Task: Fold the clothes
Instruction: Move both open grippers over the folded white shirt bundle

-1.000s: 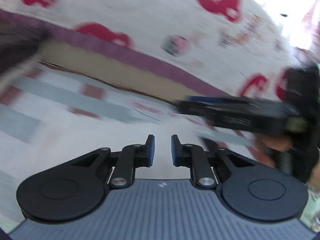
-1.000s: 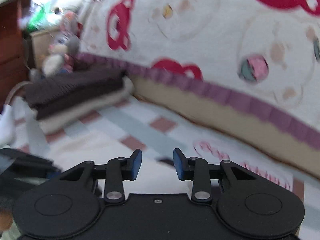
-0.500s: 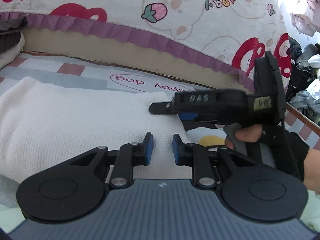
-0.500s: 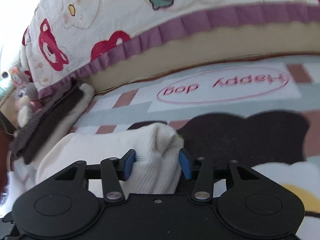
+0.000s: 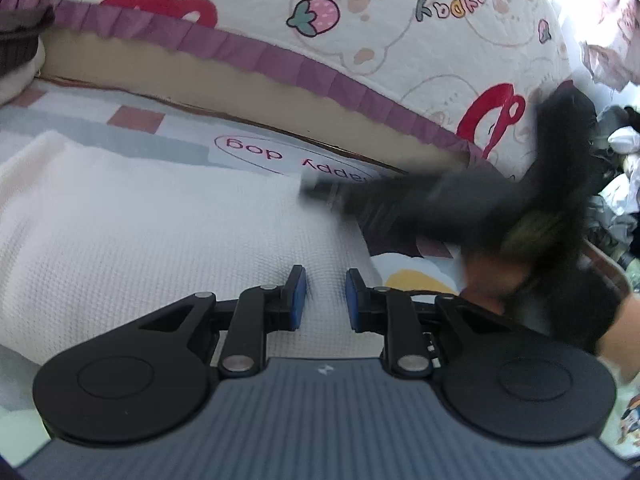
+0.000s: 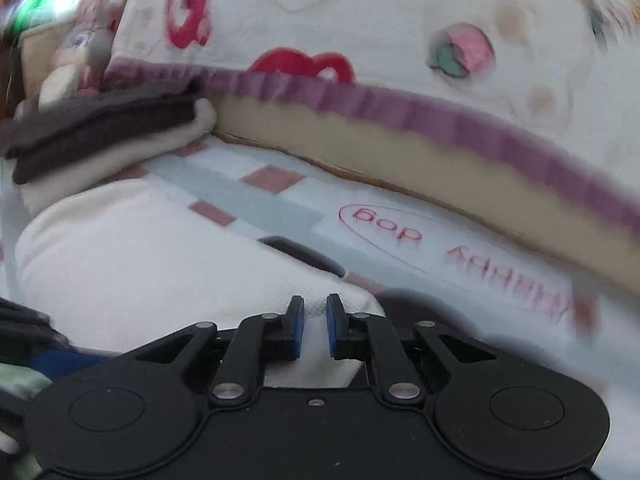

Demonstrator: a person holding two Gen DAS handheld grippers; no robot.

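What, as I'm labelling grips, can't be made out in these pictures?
- Right wrist view: right tongs have just been closing, white garment showing in the gap; whether they pinch it is unclear, blurred and hidden by the tongs' body.
- Left wrist view: the right tongs and hand are motion-smeared.
- Folded pile: blurred in the right view, cut by the left edge in the left view.
- Garment's near edge: hidden beneath the tongs' bodies.

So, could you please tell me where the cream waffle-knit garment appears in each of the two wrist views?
Left wrist view: the cream garment fills the left and centre, running under the left gripper.
Right wrist view: it lies lower left to centre, its corner by the right gripper.
Shared landmark: the "Happy dog" oval printed on the mat, just beyond the garment in both views.
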